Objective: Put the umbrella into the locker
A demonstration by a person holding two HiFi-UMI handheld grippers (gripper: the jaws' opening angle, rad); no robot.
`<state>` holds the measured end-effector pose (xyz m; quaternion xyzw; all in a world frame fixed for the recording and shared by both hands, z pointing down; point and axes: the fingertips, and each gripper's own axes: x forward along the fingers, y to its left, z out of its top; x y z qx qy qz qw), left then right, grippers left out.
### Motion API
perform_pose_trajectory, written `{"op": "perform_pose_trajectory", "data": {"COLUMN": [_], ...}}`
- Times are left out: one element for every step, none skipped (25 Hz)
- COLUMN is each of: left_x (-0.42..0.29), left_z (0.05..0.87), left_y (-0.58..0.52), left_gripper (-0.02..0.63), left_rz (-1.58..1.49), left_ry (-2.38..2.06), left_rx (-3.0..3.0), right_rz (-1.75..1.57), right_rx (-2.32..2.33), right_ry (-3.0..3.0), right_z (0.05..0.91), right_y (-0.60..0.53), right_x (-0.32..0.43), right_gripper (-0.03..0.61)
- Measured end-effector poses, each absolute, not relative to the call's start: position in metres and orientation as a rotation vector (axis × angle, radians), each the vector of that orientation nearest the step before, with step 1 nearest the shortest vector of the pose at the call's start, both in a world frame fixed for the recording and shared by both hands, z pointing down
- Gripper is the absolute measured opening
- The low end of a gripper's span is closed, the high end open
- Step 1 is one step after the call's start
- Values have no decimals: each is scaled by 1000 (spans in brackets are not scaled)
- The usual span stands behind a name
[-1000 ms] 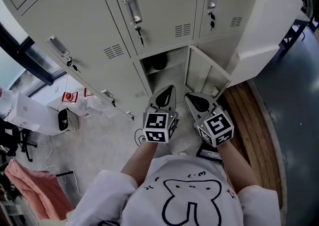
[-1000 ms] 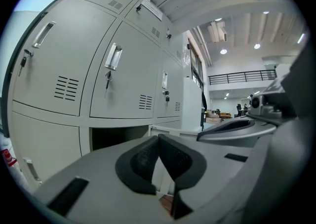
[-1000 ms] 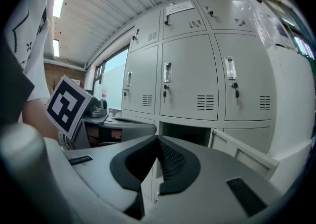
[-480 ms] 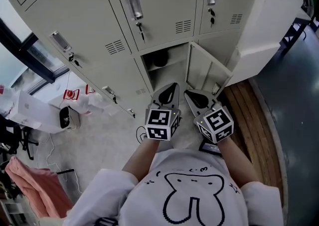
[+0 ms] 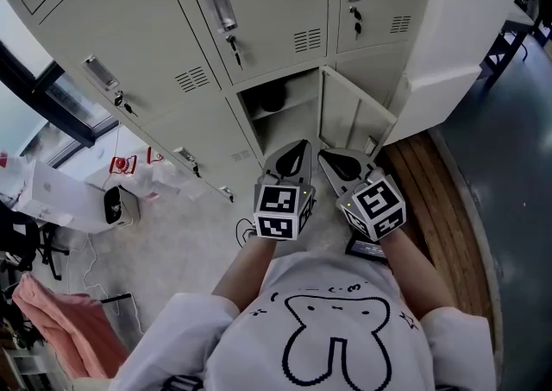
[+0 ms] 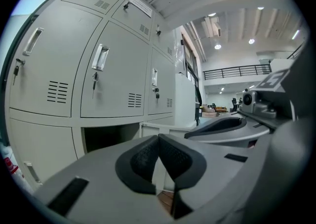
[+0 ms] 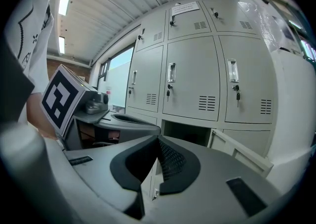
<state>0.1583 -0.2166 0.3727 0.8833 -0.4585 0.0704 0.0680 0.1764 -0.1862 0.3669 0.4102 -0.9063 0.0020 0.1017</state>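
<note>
A low locker compartment [image 5: 285, 122] stands open, its door [image 5: 354, 115] swung out to the right. A dark rounded thing [image 5: 274, 101], apparently the folded umbrella, lies on its upper shelf. My left gripper [image 5: 291, 153] and right gripper [image 5: 333, 160] hang side by side in front of the opening, both pointing at it. The left gripper [image 6: 158, 140] is shut, pads together, with nothing between them. The right gripper [image 7: 158, 142] is likewise shut and empty. The open compartment [image 6: 108, 138] looks dark in the left gripper view; the open door [image 7: 239, 153] shows in the right gripper view.
Closed grey lockers [image 5: 259, 1] with handles and keys surround the opening. A white cabinet [image 5: 448, 44] stands to the right, above wooden floorboards [image 5: 440, 208]. Red-and-white bags [image 5: 129, 165], a small heater-like box [image 5: 116, 205], a cable and a pink cloth [image 5: 52, 320] lie left.
Both grippers stay shut and side by side; the left one has edged slightly toward the lockers. The lockers have slid a little to the left in the head view.
</note>
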Motion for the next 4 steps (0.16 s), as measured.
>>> {"op": "perform_pose_trajectory", "data": {"left_x": [160,161,162,163], "left_z": [373,374,375,375], "left_y": [-216,-215,-214,-213], "left_gripper": [23,23,23,23], "left_rz": [217,222,225,227], "left_ry": [-1379,-1376,-1373,-1370], "left_rx": [2663,2662,2660,2658], "right_rz": [5,5,5,6], "right_rx": [1215,1217,1218,1219], "right_ry": [-2677,-2678,-2679,-2680], "right_z": [366,366,366,365], "right_y": [-186,-185,-184,-182], "right_x": [177,177,178,178], "right_gripper": [12,12,12,12]}}
